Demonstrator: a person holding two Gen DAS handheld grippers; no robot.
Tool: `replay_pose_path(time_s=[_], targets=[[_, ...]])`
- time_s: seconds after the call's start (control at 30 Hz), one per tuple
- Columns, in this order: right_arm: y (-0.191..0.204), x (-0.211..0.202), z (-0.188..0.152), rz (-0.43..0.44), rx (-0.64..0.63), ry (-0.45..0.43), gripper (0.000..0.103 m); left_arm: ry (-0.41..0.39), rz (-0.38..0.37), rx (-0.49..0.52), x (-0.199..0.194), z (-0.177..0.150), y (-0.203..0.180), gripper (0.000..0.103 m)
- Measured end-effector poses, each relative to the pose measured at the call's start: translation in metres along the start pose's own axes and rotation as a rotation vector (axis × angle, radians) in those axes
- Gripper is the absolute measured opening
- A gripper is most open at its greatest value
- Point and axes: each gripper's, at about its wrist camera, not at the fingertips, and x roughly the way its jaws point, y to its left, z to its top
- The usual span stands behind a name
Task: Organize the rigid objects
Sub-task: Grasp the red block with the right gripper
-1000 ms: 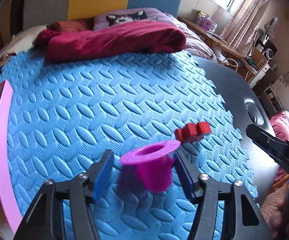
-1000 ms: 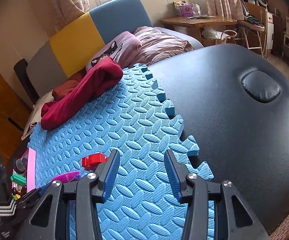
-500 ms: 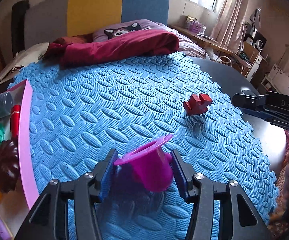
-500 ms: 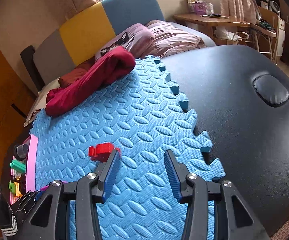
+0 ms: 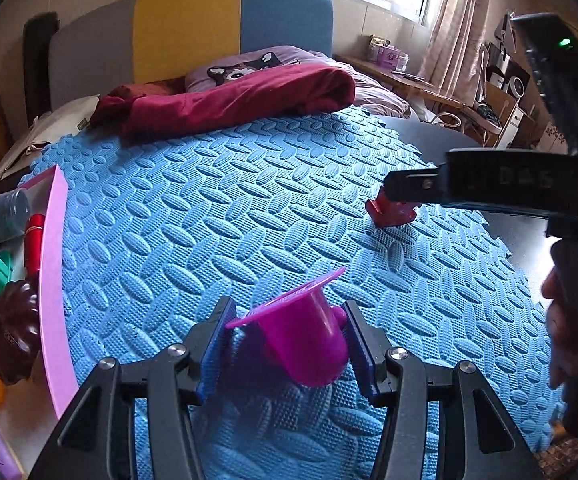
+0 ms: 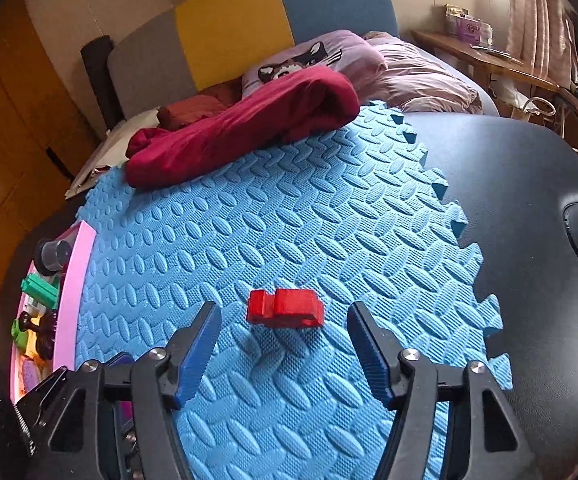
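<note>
Red block [image 6: 285, 307] lies on the blue foam mat [image 6: 289, 232], toward its right side and near the jigsaw edge, and it now sits squarely between the spread fingers of my right gripper [image 6: 285, 356], where a second ago it was off to the left of that gripper. Its jaws are opening around the block, and the pads stand clear of it on both sides, so nothing is gripped there yet. My left gripper [image 5: 289, 344] is clamped on the magenta flanged cup [image 5: 305, 336], holding it tilted above the near part of the mat, much as it was a moment before. At the far left edge of the mat is the pink tray [image 5: 51, 280], already holding a grey cup, a green piece and other small toys. I judge the right side is lined up for a pick, while the cup is ready to be carried left to the tray.
</note>
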Motion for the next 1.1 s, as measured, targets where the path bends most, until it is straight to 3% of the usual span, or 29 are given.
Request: replay_pose_path(time_s=[0.23, 0.27, 0.3, 0.37, 0.77, 0.97, 1.1], targets=[[0.002, 0.022, 0.002, -0.016, -0.031, 0.033, 0.066, -0.004, -0.004, -0.004, -0.002, -0.002, 0.001, 0.055], [0.005, 0.025, 0.002, -0.007, -0.051, 0.045, 0.064, -0.005, -0.005, -0.005, -0.002, -0.002, 0.001, 0.055], [0.009, 0.028, 0.0, -0.013, -0.079, 0.054, 0.05, -0.006, -0.006, -0.006, -0.002, -0.002, 0.001, 0.055], [0.015, 0.029, -0.002, -0.051, -0.136, 0.039, 0.049, -0.007, -0.01, -0.01, -0.002, -0.002, 0.001, 0.055], [0.009, 0.03, 0.0, -0.038, -0.105, 0.039, 0.05, -0.008, -0.026, -0.025, -0.004, -0.002, 0.004, 0.054], [0.015, 0.033, -0.003, -0.09, -0.154, 0.021, 0.048, 0.003, 0.034, -0.014, -0.008, -0.004, 0.001, 0.054], [0.016, 0.033, -0.005, -0.097, -0.168, 0.015, 0.048, -0.018, 0.034, -0.029, -0.018, -0.003, 0.005, 0.054]])
